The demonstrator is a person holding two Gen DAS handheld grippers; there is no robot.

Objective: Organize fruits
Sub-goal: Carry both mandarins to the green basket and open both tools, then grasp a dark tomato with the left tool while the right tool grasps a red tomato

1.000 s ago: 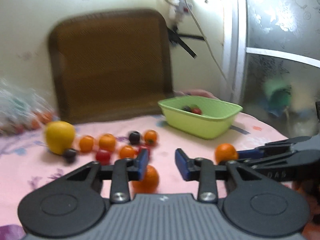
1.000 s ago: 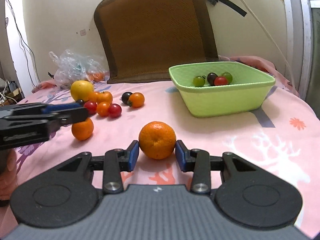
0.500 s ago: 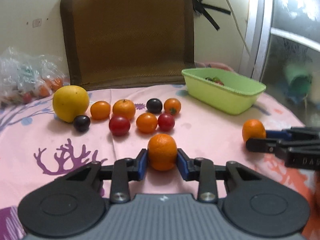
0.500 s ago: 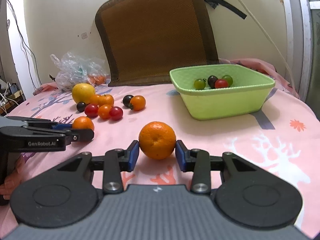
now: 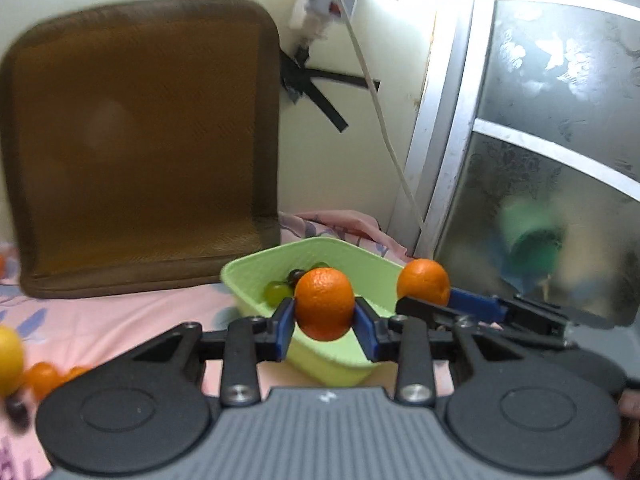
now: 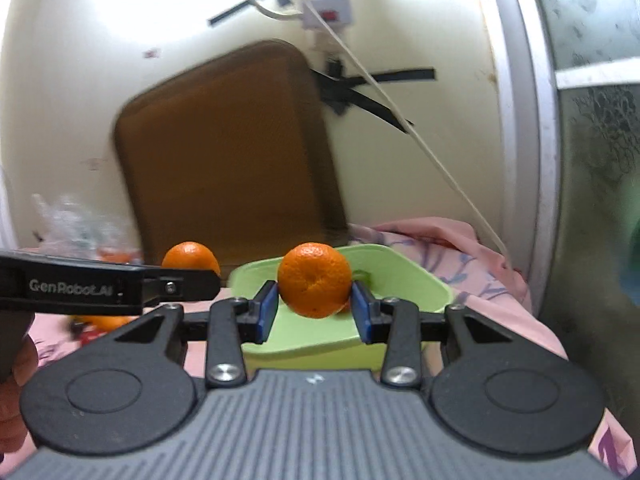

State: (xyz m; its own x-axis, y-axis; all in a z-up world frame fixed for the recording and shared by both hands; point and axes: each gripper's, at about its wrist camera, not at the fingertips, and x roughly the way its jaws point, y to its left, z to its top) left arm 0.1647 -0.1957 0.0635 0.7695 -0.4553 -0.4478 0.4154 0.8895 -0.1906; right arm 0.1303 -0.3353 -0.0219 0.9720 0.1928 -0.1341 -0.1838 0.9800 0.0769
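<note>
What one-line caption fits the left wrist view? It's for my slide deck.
Left gripper holds an orange above the green basket as the right gripper brings a second orange alongside.

Orange tangerines (image 5: pixel 324 304) — green basin (image 5: pixel 340 368)

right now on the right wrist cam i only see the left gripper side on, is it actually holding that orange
Observer: Yes. In the left wrist view the left gripper is shut on the left orange, with a blue pad pressed to each side.
Operator: is it lined up with the basin
Observer: From that view it hangs in front of the green basin, above the near wall. I cannot tell whether it is past the rim.
Operator: whats in the basin, the right orange blocks me
Observer: Beside the left orange a small green fruit and a dark fruit lie inside. The right orange covers them in your view.
</note>
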